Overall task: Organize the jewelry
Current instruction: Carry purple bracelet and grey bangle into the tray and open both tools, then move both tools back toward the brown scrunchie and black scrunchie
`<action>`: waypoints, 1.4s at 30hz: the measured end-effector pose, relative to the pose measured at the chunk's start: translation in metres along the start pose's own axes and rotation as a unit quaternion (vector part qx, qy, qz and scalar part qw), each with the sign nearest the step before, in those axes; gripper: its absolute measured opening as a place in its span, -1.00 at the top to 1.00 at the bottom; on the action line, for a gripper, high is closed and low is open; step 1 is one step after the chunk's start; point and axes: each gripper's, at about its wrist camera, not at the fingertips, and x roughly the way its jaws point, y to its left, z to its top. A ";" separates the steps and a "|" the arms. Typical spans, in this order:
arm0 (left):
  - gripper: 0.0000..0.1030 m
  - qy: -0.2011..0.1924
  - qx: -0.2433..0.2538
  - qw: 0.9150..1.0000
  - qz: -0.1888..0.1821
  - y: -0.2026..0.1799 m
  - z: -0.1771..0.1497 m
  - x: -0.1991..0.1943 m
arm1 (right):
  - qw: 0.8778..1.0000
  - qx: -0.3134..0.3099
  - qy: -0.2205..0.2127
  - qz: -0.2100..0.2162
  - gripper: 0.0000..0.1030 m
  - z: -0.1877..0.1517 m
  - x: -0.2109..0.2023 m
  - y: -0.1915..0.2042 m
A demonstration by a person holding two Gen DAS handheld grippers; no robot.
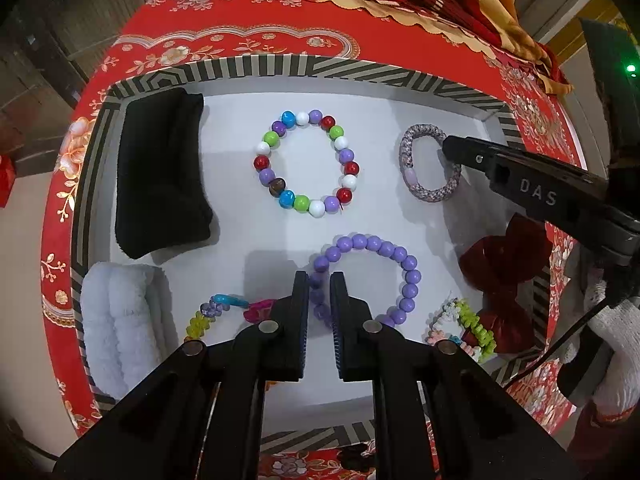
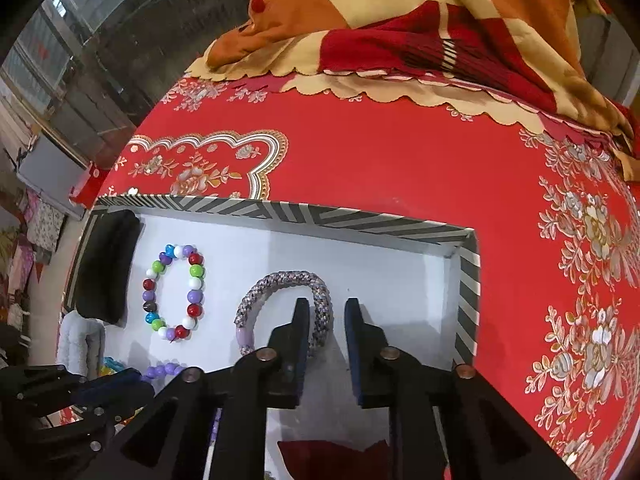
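Left wrist view: our left gripper (image 1: 320,286) has its jaws narrowly apart with the near arc of the purple bead bracelet (image 1: 370,276) threaded between them; the beads in the gap look touched on both sides, but we cannot tell whether the pads are actually pinching, so we log it as straddling, not clamped. We judge this stance as chosen to catch a single strand of the loop without disturbing the rest, which lies flat on the white floor of the striped-rim box (image 1: 280,65). Just beyond sits the multicolour bead bracelet (image 1: 307,162), laid out as a full circle, well apart from its neighbours, presumably already arranged. Left of the fingers lies a translucent flower-bead strand (image 1: 218,312); at the left wall a black cushion roll (image 1: 160,172) and a white fluffy roll (image 1: 116,328) lie side by side. At right a pastel flower bracelet (image 1: 460,330) touches a dark red bow (image 1: 504,276) that lies against the box's right edge. Right wrist view: our right gripper (image 2: 326,312) is open, its left finger inside the grey braided hair tie (image 2: 286,300) and its right finger outside, so the band's right side runs between them, unpinched. We read this as setting up a grasp on one wall of the ring. The box rests on a red floral cloth (image 2: 400,160), a folded quilt (image 2: 400,20) at the far edge.
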 end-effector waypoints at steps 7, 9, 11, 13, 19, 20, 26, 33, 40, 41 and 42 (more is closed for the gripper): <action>0.18 -0.010 -0.008 1.000 0.000 0.000 -0.004 -0.012 | 1.000 0.009 -0.014 0.004 0.55 -0.010 -0.020 0.000; 0.18 -0.012 -0.011 1.000 0.002 0.000 -0.006 -0.015 | 1.000 0.012 -0.019 0.007 0.54 -0.017 -0.030 0.000; 0.18 -0.018 -0.013 1.000 0.010 0.000 -0.009 -0.021 | 1.000 0.013 -0.024 0.010 0.54 -0.025 -0.040 0.002; 0.18 -0.026 -0.012 0.999 0.016 -0.001 -0.012 -0.026 | 0.999 0.013 -0.029 0.013 0.53 -0.032 -0.048 0.003; 0.18 -0.046 -0.010 0.998 0.031 -0.003 -0.027 -0.044 | 0.998 0.018 -0.048 0.023 0.50 -0.060 -0.077 0.008; 0.18 -0.048 -0.009 0.998 0.033 -0.003 -0.030 -0.047 | 0.998 0.018 -0.051 0.023 0.49 -0.065 -0.081 0.009; 0.18 -0.064 -0.009 0.997 0.040 -0.008 -0.053 -0.065 | 0.998 0.009 -0.060 0.032 0.31 -0.096 -0.105 0.023; 0.18 -0.076 -0.014 0.996 0.049 -0.011 -0.088 -0.083 | 0.998 -0.004 -0.061 0.033 0.31 -0.133 -0.126 0.040; 0.18 -0.082 -0.021 0.995 0.053 -0.013 -0.123 -0.095 | 0.997 -0.016 -0.063 0.036 0.26 -0.165 -0.141 0.052; 0.18 -0.084 -0.021 0.995 0.054 -0.013 -0.128 -0.098 | 0.997 -0.018 -0.062 0.036 0.26 -0.168 -0.142 0.053; 0.18 -0.085 -0.022 0.995 0.054 -0.013 -0.131 -0.099 | 0.997 -0.020 -0.061 0.036 0.26 -0.173 -0.144 0.054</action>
